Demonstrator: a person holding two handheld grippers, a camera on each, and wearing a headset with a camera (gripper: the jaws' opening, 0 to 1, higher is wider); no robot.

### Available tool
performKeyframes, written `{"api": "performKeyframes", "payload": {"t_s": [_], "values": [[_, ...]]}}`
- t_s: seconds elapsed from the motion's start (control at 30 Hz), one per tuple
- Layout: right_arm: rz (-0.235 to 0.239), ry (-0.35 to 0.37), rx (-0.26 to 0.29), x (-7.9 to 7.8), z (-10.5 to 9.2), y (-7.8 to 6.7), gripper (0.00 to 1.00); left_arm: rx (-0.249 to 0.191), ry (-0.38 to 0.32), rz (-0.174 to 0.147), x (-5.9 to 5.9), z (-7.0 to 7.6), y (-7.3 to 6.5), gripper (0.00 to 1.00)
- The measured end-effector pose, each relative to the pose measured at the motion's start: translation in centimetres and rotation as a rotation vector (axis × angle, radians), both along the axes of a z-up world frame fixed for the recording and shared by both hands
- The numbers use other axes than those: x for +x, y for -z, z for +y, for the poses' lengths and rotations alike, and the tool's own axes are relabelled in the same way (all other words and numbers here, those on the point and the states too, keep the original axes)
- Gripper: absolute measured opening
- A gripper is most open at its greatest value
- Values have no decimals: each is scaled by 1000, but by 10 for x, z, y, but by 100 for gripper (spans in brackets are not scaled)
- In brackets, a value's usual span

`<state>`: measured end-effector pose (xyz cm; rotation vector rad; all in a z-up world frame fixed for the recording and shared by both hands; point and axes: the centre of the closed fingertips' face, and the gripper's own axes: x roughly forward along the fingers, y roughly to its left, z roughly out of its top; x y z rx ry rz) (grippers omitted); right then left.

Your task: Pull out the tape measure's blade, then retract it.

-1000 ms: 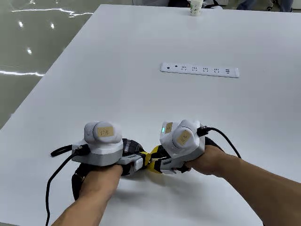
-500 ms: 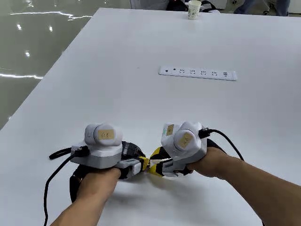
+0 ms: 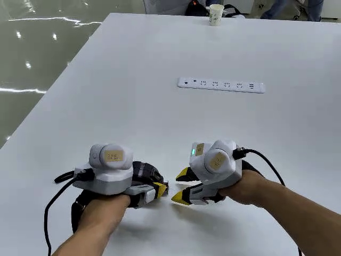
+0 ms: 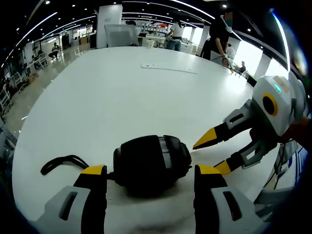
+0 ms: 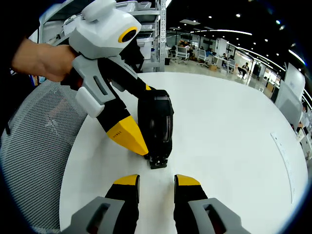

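A black tape measure (image 3: 143, 172) rests on the white table (image 3: 160, 106) with my left gripper (image 3: 153, 185) shut around its body. In the left gripper view the case (image 4: 151, 163) sits between the two yellow-tipped jaws. My right gripper (image 3: 180, 186) is a short way to its right, open, with nothing between its fingers. In the right gripper view the tape measure (image 5: 156, 119) lies just ahead, its blade hook (image 5: 158, 161) a little beyond my right gripper (image 5: 156, 183). The blade looks wound in. The right gripper (image 4: 213, 155) enters the left gripper view from the right.
A white power strip (image 3: 221, 85) lies across the middle of the table. A paper cup (image 3: 216, 14) stands at the far edge. The tape measure's black strap (image 4: 61, 163) trails to the left. A mesh chair (image 5: 29, 146) stands past the near table edge.
My right gripper was up against the tape measure's front. It has drawn back to the right with its jaws apart, leaving a gap. The left gripper has kept its hold.
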<state>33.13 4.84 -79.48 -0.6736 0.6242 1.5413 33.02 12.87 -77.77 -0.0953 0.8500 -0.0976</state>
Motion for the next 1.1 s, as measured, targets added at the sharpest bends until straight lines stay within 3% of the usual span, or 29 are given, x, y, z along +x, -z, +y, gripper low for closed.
{"api": "performKeyframes", "payload": {"t_s": [0.63, 1.1], "values": [[6, 112, 14, 2, -37, -6, 33, -17, 68, -19, -11, -1, -4, 73], [2, 215, 42, 3, -65, -15, 41, -33, 151, -71, -18, -6, -10, 77]]}}
